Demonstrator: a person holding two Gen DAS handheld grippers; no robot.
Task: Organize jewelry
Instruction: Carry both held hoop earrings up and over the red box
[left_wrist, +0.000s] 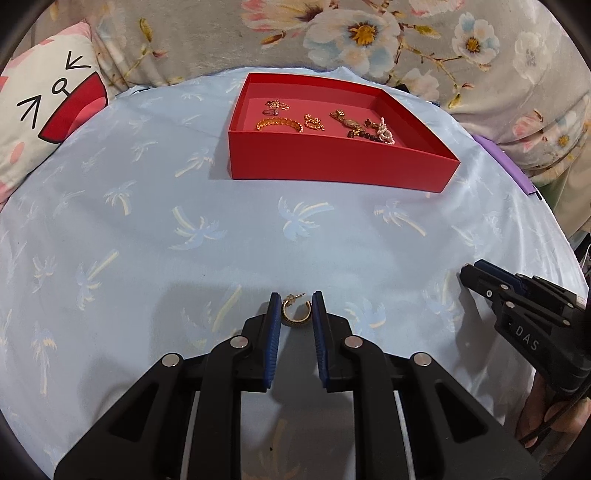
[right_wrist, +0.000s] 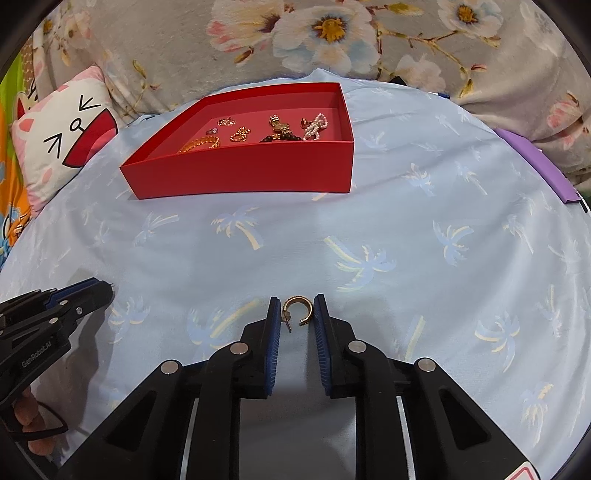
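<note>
Two gold hoop earrings are each caught between a pair of jaws, likely so both can go to the red box (left_wrist: 340, 166) together; the box sits well apart, farther up the blue palm-print cloth (left_wrist: 147, 229), already holding a gold bracelet (left_wrist: 279, 124), a pearl strand (left_wrist: 384, 132), a dark bead string and smaller gold pieces; so most of the sorting looks done and these two are stragglers.

Left gripper (left_wrist: 296, 309): jaws nearly closed, narrow gap; left earring (left_wrist: 295, 314) sits between the blue pads, post pointing up and away; both pads look to be touching its sides, so it reads as gripped; earring lies low over the cloth, whether lifted I cannot tell.

Right gripper (right_wrist: 296, 312): same narrow gap; right earring (right_wrist: 297, 309) pinched across its width, open end and post toward the camera, arch pointing to the box; pads appear to press on both sides.

Each gripper shows at the edge of the other's view, side by side, near but apart; a hand (left_wrist: 561, 413) holds the right one's handle.

Grip is on thin curved metal, so a slip or twist out of the pads seems the risk on the carry.
</note>
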